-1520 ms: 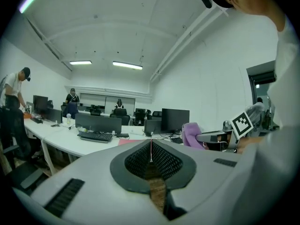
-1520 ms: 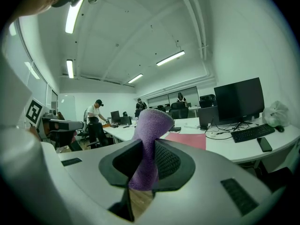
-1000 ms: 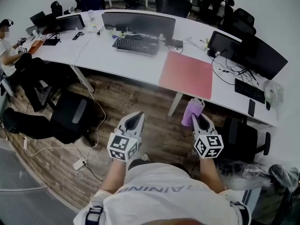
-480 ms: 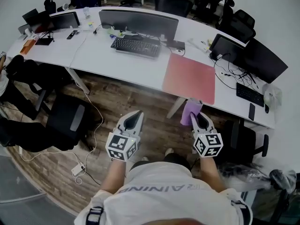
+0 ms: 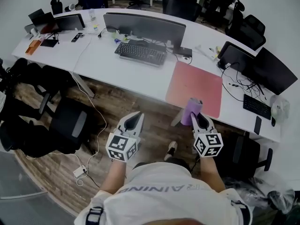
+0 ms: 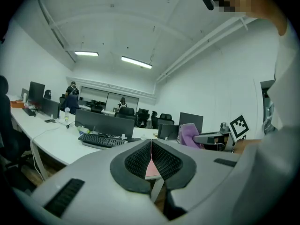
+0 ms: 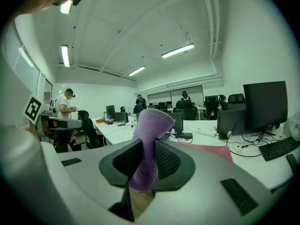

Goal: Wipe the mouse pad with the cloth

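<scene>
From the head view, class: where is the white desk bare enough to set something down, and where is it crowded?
Bare desk lies in front of the black keyboard, running right to the red mouse pad, itself bare. Right of the pad it is crowded: cables, a second keyboard.

the mouse pad (image 5: 194, 89) is a large, rectangular, salmon-pink mat with a plain smooth face. it lies flat on the white curved desk (image 5: 117, 64), just right of the black keyboard (image 5: 141, 53), and its near edge runs close along the desk's front edge. the cloth (image 5: 191, 110) is a small purple piece of fuzzy fabric, bunched into an upright roll. its lower part is pinched between the jaws of the right gripper (image 5: 200, 121), and its rounded top stands free above them. it hangs in the air before the desk, near the pad's front edge, clear of the pad.
</scene>
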Demonstrator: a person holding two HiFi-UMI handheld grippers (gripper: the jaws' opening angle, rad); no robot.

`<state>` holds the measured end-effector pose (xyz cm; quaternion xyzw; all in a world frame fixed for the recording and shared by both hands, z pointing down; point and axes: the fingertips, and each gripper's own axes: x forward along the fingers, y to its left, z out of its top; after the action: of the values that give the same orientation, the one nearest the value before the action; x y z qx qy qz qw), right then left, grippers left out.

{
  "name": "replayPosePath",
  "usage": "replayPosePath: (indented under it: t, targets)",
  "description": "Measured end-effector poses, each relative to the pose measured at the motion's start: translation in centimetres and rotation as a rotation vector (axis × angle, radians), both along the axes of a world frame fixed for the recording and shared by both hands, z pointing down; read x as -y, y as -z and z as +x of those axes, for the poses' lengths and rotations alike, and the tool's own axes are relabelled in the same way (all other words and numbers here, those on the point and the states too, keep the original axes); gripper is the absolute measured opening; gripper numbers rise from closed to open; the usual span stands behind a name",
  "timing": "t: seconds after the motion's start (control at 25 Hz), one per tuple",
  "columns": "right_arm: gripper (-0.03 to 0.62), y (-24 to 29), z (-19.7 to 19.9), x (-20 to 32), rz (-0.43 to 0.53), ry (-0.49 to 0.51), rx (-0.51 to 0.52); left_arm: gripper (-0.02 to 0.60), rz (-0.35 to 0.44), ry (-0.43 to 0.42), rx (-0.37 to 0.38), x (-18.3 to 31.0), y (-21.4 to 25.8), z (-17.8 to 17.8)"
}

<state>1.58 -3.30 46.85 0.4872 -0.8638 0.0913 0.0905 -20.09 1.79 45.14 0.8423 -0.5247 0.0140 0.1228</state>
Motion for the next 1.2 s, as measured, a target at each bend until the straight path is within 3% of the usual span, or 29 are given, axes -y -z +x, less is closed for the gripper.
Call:
replayPosePath:
  t: [0.2,0.88,1.2]
  targets:
    - [0.092,-0.3,2.7,5.0,-0.011,-0.007,0.025,0.032,-0.005,-0.004,0.021,5.3,0.4,2.7]
    - [0.092,-3.0,19.2,19.9,-0.071,-0.111,0.085,0.032,-0.043,-0.104,0.094,21.9,-0.2,18.7]
    - [0.092,-6.0,22.8,22.2,-0.131,-0.191,0.118,0.032,-0.053,-0.160,0.121,26.4,-1.0,21.4]
